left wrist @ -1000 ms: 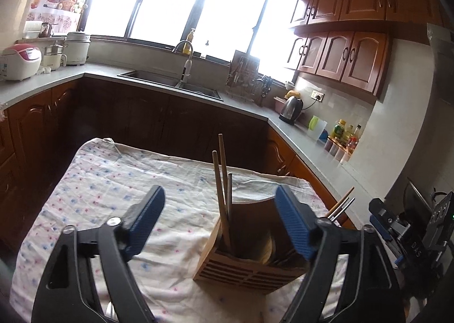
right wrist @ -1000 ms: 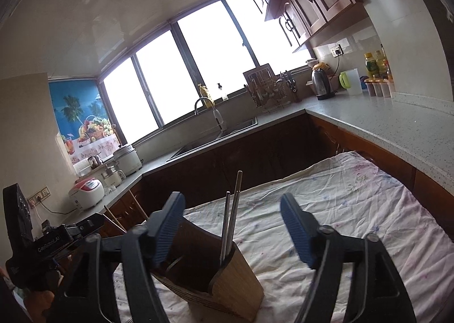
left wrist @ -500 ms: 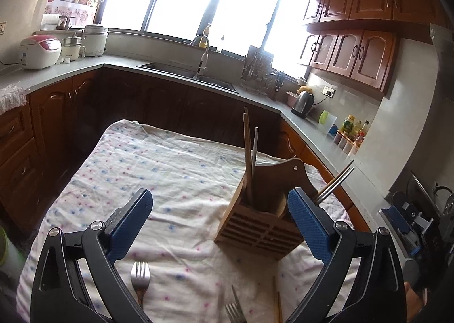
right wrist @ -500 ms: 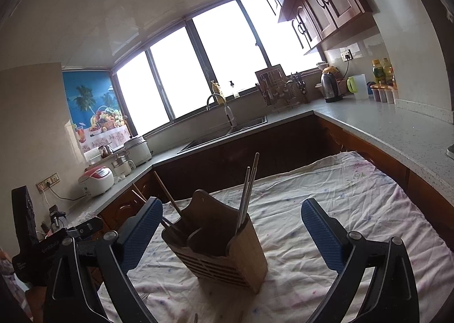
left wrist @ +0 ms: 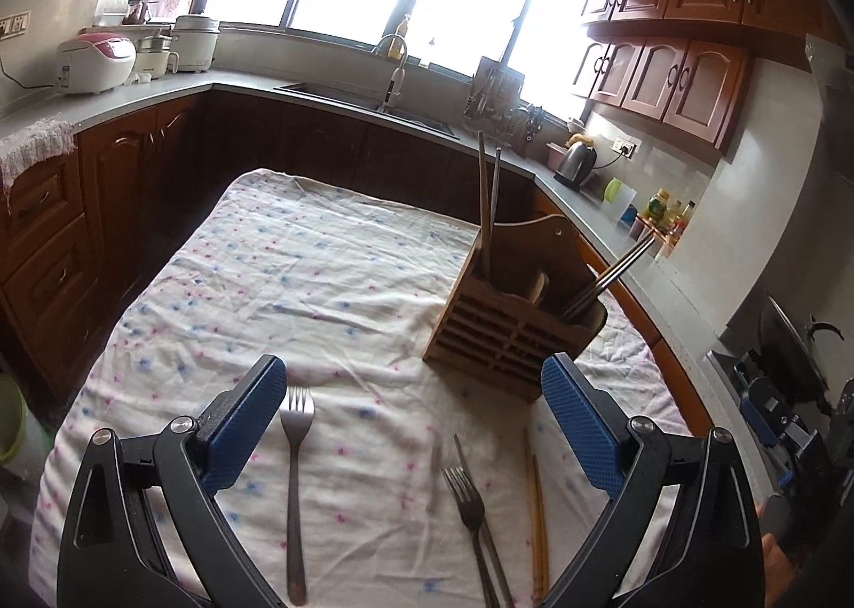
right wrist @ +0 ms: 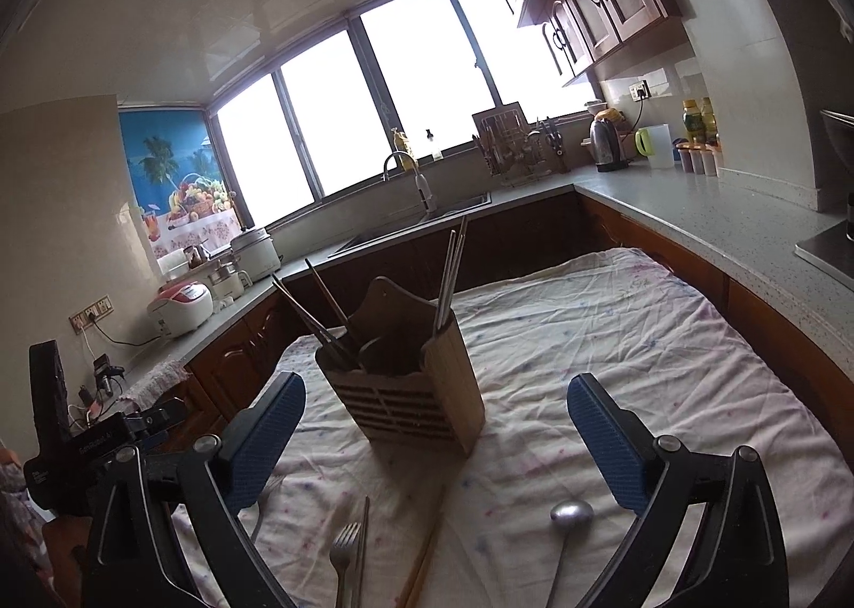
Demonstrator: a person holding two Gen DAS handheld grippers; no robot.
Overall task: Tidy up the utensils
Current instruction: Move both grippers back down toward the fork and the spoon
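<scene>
Forks of thin, stiff steel (left wrist: 294,469) lie flat on the flowered cloth (left wrist: 299,282) at lower centre; light and probably slippery, they seem best pinched across the handle. The slatted wooden holder (left wrist: 507,336) stands right of centre. Left gripper (left wrist: 411,416) and right gripper (right wrist: 435,426) are both spread wide, holding and touching nothing.
</scene>
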